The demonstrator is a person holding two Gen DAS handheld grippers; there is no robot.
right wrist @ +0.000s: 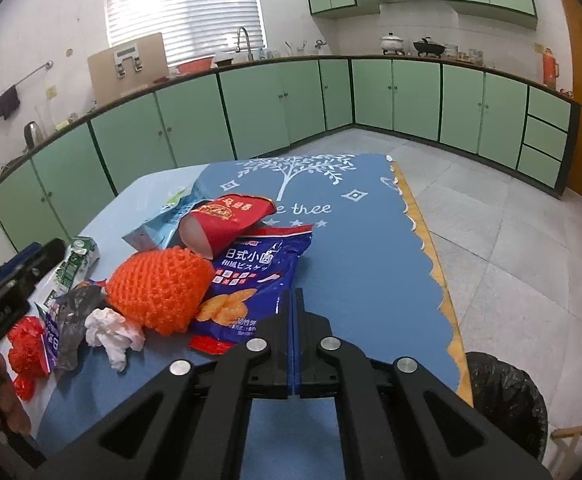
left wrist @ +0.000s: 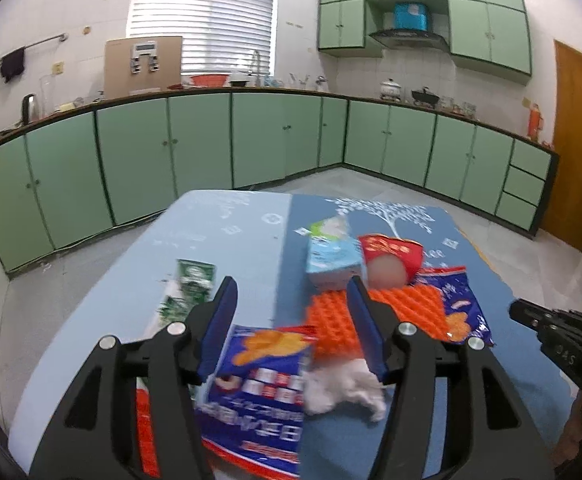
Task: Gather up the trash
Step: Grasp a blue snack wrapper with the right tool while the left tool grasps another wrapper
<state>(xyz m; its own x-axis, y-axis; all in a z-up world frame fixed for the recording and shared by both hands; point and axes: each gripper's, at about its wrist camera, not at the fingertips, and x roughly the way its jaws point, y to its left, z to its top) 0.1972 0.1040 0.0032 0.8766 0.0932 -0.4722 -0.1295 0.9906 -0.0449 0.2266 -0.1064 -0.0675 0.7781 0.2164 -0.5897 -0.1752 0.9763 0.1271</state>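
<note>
nearest the left wrist camera, the left hand-held gripper [left wrist: 293, 300] hangs spread over a blue snack bag [left wrist: 259, 392] and white crumpled tissue [left wrist: 343, 390]. orange foam netting [right wrist: 161, 290] lies just beyond on the blue surface [right wrist: 371, 264]. the right hand-held gripper [right wrist: 294, 300] is pressed together, holding nothing, near the black-lined bin [right wrist: 507, 396].

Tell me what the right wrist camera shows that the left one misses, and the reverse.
Right wrist only: the black-lined trash bin beside the table, a gray plastic bag, and the shut right gripper. Left wrist only: the open left gripper straddling a blue snack packet. Both: the orange foam net, white tissue, red cup and green carton.
</note>
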